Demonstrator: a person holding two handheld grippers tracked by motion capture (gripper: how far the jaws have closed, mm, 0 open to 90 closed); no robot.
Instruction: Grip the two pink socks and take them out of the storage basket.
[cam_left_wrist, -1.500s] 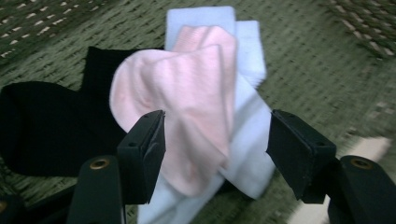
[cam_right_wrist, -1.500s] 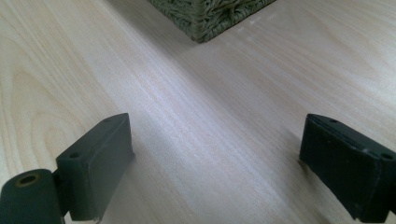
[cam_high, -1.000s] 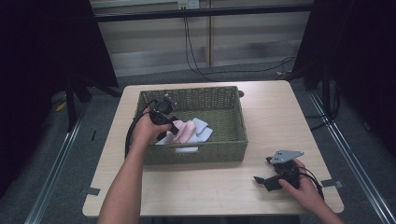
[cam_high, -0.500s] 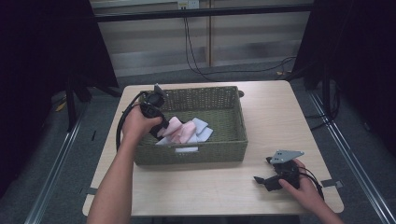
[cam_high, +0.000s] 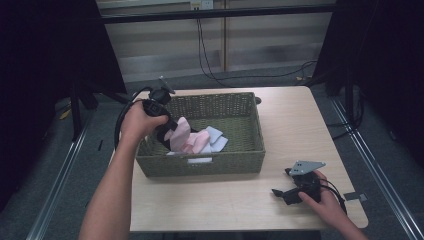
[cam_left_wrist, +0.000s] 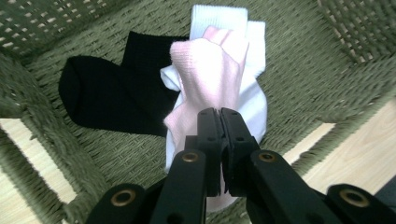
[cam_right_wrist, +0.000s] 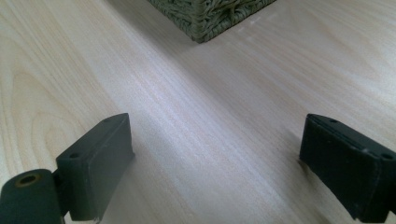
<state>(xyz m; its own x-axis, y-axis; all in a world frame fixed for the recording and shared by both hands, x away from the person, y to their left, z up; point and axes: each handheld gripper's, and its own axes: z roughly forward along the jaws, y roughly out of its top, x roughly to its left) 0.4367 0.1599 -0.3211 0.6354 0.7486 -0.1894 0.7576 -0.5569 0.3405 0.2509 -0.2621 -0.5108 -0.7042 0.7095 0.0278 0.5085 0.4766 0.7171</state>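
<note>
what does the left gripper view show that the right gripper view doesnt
Left gripper view: closed jaws pinching a pink sock, lifted above a white sock and a black sock on the basket's floor. Right gripper view: jaws spread wide over bare wooden table, holding nothing. Both: the green woven basket, seen from inside in one and as an outer corner in the other.

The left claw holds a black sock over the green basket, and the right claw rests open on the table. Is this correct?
Not quite: the left claw is shut on the pink sock, as the left gripper view shows; the black sock lies in the basket. The rest is right: the right claw rests open on the table.
</note>
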